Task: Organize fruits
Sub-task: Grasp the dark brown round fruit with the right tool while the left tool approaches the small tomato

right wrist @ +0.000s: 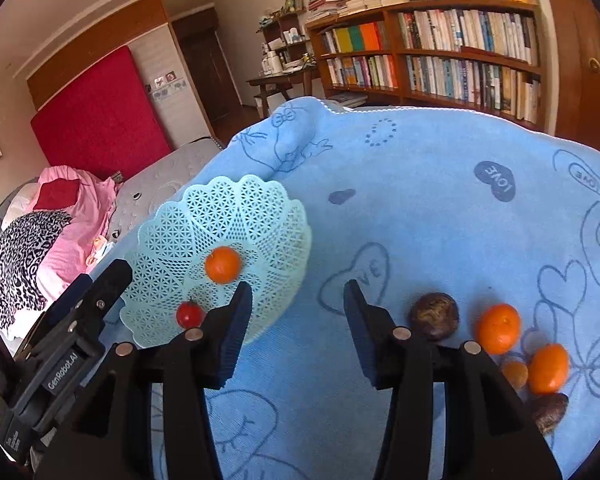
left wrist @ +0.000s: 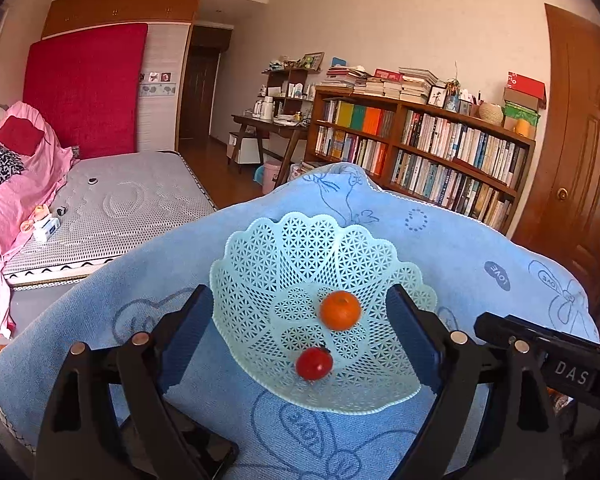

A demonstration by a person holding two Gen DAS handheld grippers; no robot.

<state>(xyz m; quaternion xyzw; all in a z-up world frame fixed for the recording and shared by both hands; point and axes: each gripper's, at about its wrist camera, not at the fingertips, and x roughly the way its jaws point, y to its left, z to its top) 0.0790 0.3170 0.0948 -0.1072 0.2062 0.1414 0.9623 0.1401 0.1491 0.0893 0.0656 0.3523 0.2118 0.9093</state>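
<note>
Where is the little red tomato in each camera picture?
Left wrist view: the red tomato lies in the basket's near part, low centre, below the orange fruit.
Right wrist view: the tomato sits lower left, at the basket's near edge.
Shared landmark: the pale green lattice basket.

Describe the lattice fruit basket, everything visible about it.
The basket is a pale mint, shallow bowl that looks like moulded plastic, pierced all over in a lattice with a flower pattern at its centre and a scalloped rim. It sits upright on the blue towel. Inside lie an orange fruit near the middle and a small red tomato toward the near edge, apart from each other. The left gripper is open, its fingers on either side of the basket.
</note>
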